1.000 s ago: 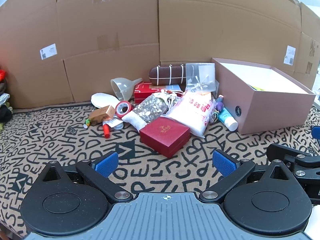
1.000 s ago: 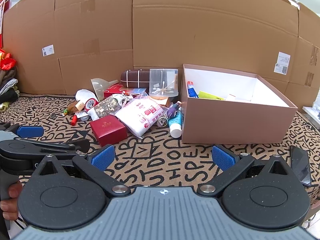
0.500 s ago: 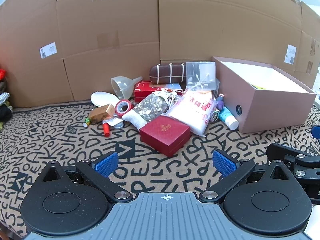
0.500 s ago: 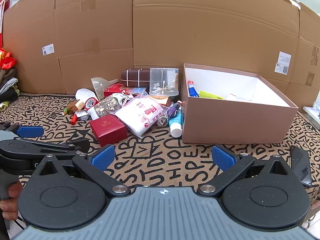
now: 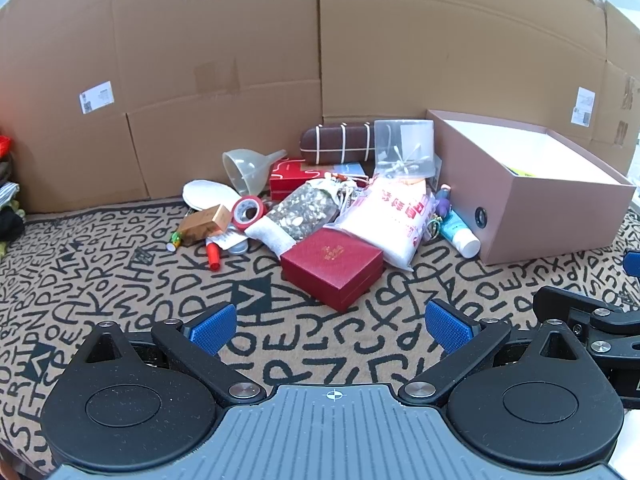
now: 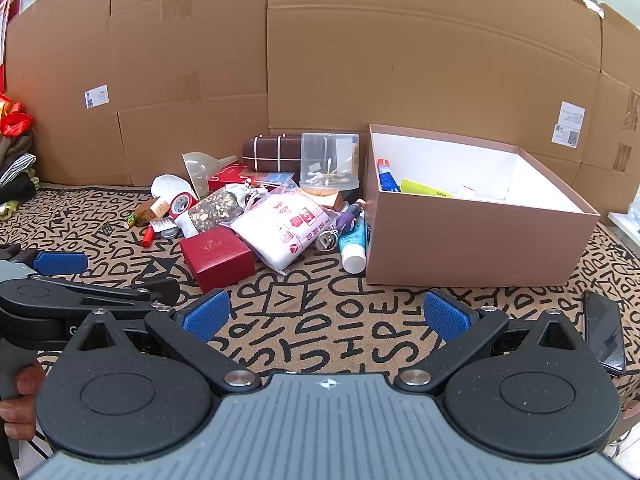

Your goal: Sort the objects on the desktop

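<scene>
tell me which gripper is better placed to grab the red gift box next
Left, probably. The red gift box lies almost straight ahead of the open left gripper, between its fingers' line. From the right gripper, also open, the box sits off to the left, nearer the left gripper.

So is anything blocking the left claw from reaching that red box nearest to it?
Nothing visible does. The left gripper is open, and only bare patterned cloth lies between it and the red gift box. The rest of the pile sits behind the box.
</scene>
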